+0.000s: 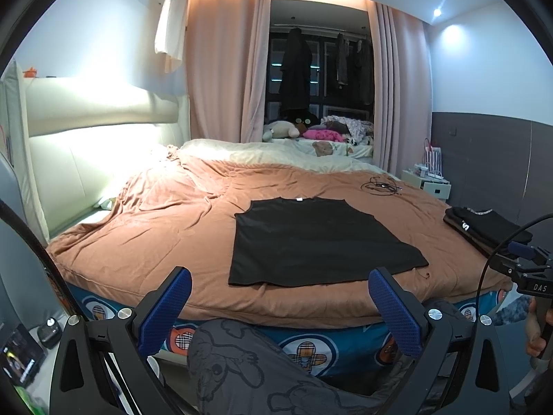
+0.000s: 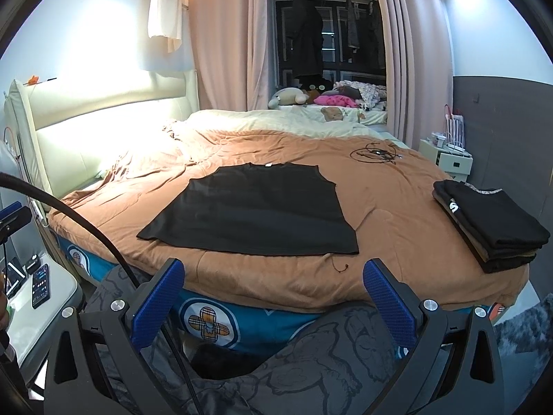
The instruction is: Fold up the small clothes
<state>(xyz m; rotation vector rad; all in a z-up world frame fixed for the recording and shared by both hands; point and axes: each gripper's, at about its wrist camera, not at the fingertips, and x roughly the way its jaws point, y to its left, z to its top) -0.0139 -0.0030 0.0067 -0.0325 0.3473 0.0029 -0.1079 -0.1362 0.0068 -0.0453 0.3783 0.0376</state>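
The black shirt (image 1: pixel 318 242) is lying flat near the bed's (image 1: pixel 145 242) front edge; being soft and limp, it is probably best pinched at its hem corners; the left gripper (image 1: pixel 280 306) and right gripper (image 2: pixel 273 297) are hovering, jaws wide and empty.

The left gripper (image 1: pixel 280 306) had black plastic arms, each ending in a blue finger pad (image 1: pixel 395 309) with a fine diamond-textured surface, and round silver screws (image 1: pixel 435 314) at the joints. The right gripper (image 2: pixel 273 295) matched it, with a thick black cable (image 2: pixel 86 221) arcing past. The person wore grey trousers printed with outlined cartoon animals (image 1: pixel 242 366). A body marked "DAS" (image 1: pixel 539 287) showed beside bare fingers (image 1: pixel 534 328).
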